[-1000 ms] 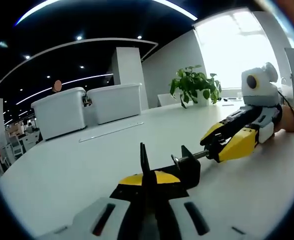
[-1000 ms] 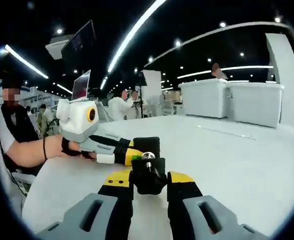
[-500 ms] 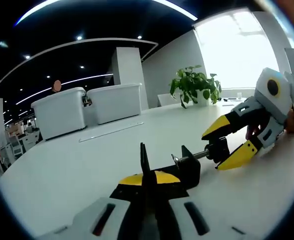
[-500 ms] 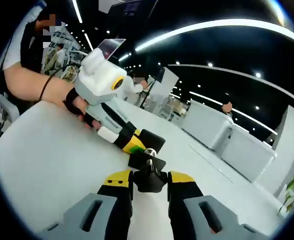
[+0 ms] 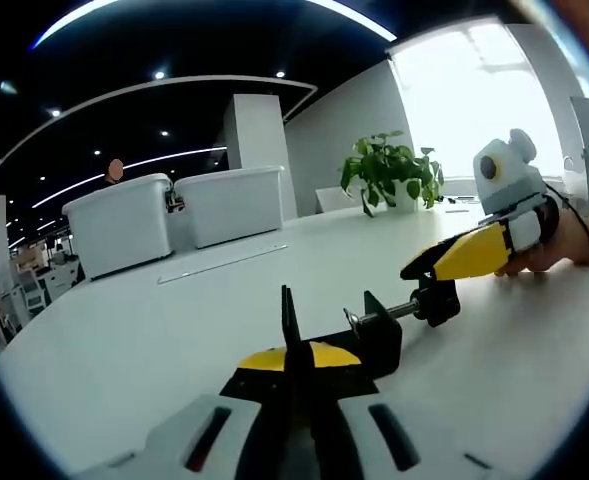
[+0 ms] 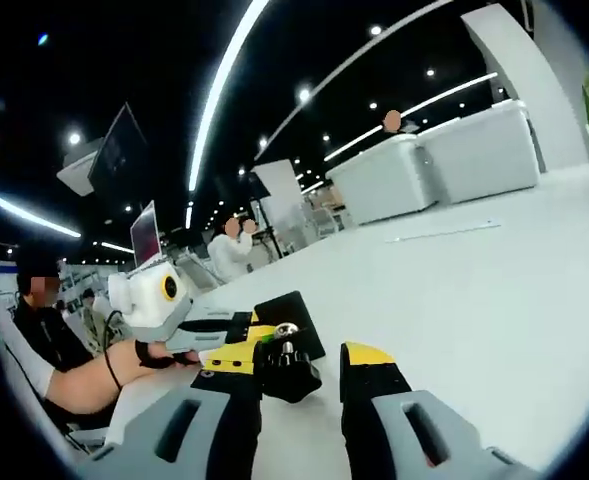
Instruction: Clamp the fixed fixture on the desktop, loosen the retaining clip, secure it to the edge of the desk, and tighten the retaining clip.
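The left tongs (image 5: 292, 372) are closed on the black clamp fixture (image 5: 359, 335), which rests on the white bench (image 5: 174, 330) just ahead of them; a thin upright plate of the fixture rises between their yellow-tipped jaws. From the fixture's right side a metal screw runs out to a black knob (image 5: 437, 302). The right tongs (image 5: 454, 262) come in from the right with a yellow jaw lying over that knob. In the right gripper view the right tongs (image 6: 302, 368) stand a little apart with the knob (image 6: 288, 368) between them, against the left jaw; whether they pinch it I cannot tell. Beyond it the left tongs (image 6: 236, 338) grip the fixture (image 6: 292, 320), a hand (image 6: 152, 352) behind them. Far across the bench stand two white bins (image 5: 179, 215) and, to the right, a potted plant (image 5: 389, 170) by a bright window (image 5: 474, 100).
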